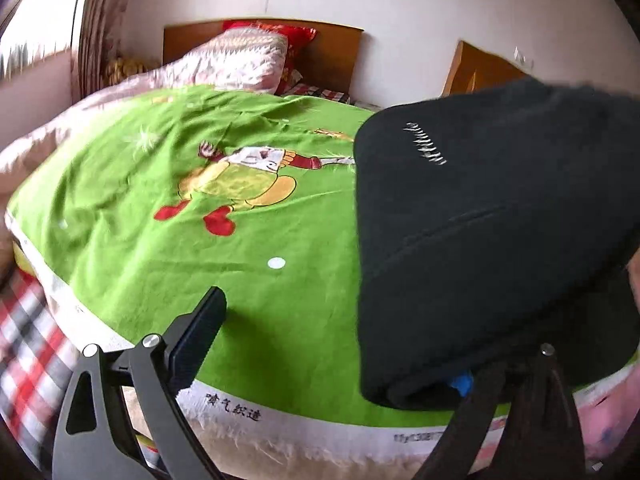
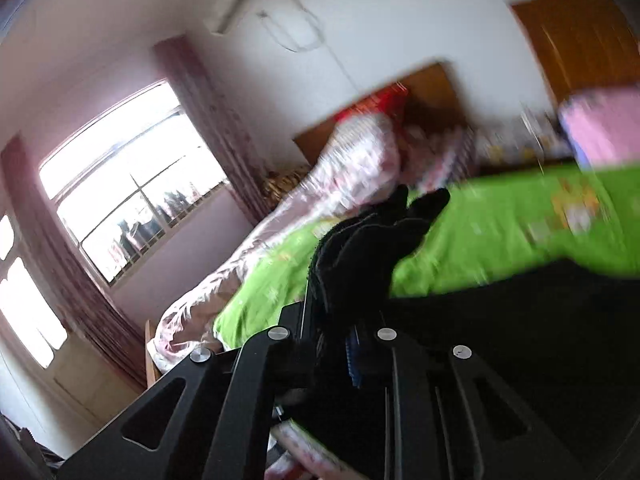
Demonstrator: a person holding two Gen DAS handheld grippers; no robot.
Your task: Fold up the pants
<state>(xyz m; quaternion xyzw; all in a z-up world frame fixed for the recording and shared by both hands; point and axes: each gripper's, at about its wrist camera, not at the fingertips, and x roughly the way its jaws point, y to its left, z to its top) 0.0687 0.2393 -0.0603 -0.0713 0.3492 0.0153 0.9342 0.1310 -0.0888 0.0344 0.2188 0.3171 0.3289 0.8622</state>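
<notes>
Black pants (image 1: 492,240) with small white lettering lie folded on the right side of a green cartoon-print blanket (image 1: 160,200) on a bed. My left gripper (image 1: 340,340) stands open wide at the blanket's near edge. Its left finger (image 1: 196,332) is over bare blanket, and its right finger is mostly hidden by the near edge of the pants. In the blurred right wrist view, my right gripper (image 2: 340,340) is shut on a bunch of the black pants (image 2: 368,248). That bunch sticks up past the fingers, and the rest of the cloth trails off to the right.
A pink quilt (image 1: 224,60) and a red pillow (image 1: 296,36) are piled against the wooden headboard (image 1: 336,56). A plaid sheet (image 1: 28,344) shows below the blanket's left edge. A window (image 2: 124,176) with curtains fills the left wall, and a wooden wardrobe (image 2: 576,40) stands at the right.
</notes>
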